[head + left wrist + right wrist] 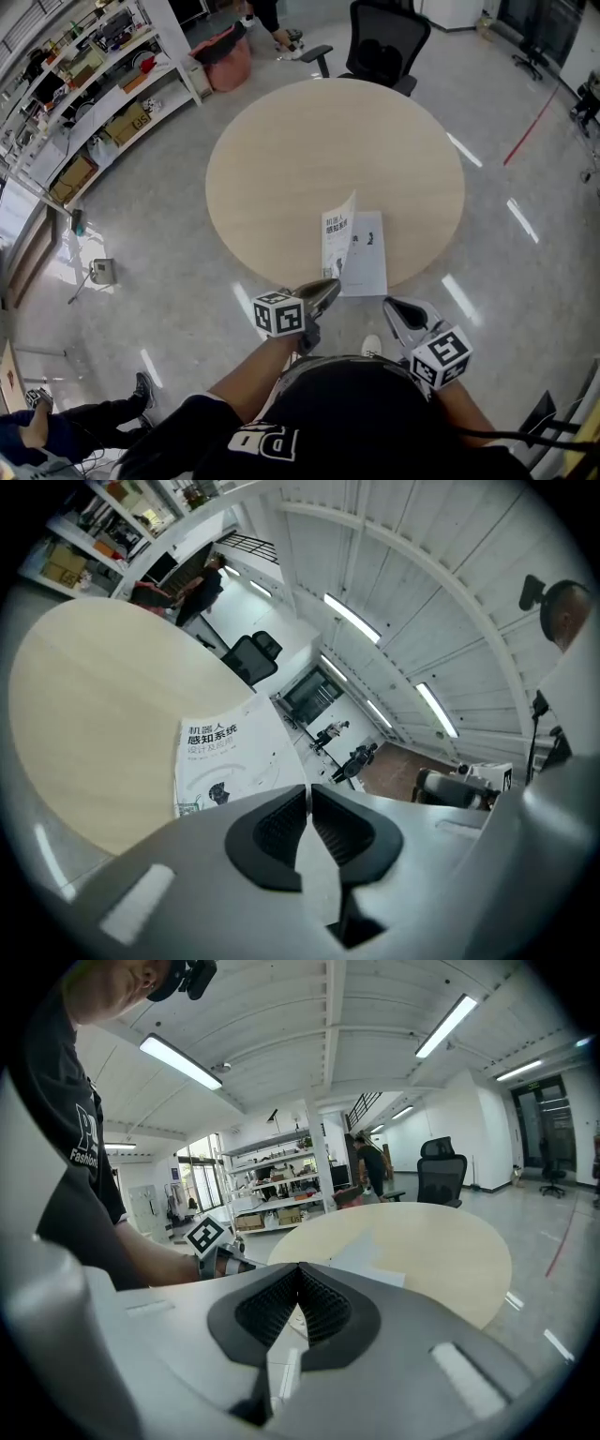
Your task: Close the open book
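A thin white book lies open near the front edge of the round wooden table. Its front cover, with dark printed characters, stands raised and tilted over the pages. My left gripper hovers just off the table edge by the book's near left corner. In the left gripper view its jaws show only a narrow slit with nothing between them, and the cover is ahead, apart from them. My right gripper is off the table's front edge, right of the book, and its jaws are shut and empty.
A black office chair stands behind the table. Shelves with boxes line the far left, with a pink bag beside them. Another person is on the floor at the lower left.
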Demonstrator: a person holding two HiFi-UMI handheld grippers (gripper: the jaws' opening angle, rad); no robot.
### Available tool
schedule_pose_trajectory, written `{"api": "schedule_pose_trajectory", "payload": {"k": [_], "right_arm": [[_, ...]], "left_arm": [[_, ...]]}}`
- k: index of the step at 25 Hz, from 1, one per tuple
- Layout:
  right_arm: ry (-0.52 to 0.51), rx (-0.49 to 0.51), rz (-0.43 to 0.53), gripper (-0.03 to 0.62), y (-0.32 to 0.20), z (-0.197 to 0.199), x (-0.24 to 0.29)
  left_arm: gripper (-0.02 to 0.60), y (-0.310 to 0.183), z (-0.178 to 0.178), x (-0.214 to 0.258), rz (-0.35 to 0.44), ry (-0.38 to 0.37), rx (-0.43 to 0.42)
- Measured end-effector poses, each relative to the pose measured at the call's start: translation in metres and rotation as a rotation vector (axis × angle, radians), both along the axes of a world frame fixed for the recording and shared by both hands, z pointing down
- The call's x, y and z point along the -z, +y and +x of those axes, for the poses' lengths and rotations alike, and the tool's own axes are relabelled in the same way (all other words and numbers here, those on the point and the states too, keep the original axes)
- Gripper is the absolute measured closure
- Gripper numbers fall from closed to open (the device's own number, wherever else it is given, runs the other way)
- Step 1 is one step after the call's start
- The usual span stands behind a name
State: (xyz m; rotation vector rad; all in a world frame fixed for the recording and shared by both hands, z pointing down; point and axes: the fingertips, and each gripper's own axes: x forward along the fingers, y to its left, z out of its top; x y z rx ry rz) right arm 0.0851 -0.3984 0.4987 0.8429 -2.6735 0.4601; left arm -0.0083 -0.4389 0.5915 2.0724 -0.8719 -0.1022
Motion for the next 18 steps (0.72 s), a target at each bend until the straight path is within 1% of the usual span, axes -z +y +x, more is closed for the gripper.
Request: {"api": "schedule_pose_trajectory", "payload": {"k": [3,6,14,18], "right_arm": [[0.007,-0.027,0.001,0.586,-0.002,0.013,0.000],[0.011,-0.040,-0.001,0.586,-0.006,0.018,0.000],[0.009,-0.038,0.002,0.586,-0.010,0.019,0.001],[0.005,-0.024,0.002,0.586,-0.011,0.013,0.002]], "left_arm": [[0.545,0.003,0.018,0.000,0.026,-0.054,-0.063],[0.545,0.005,0.024,0.000,0.033,-0.071,-0.098],[0.538,0.000,0.022,0.011,0.048,-0.064,-0.104],[0.535,-0.002,0.020,0.023,0.072,-0.043,-0.094]]}}
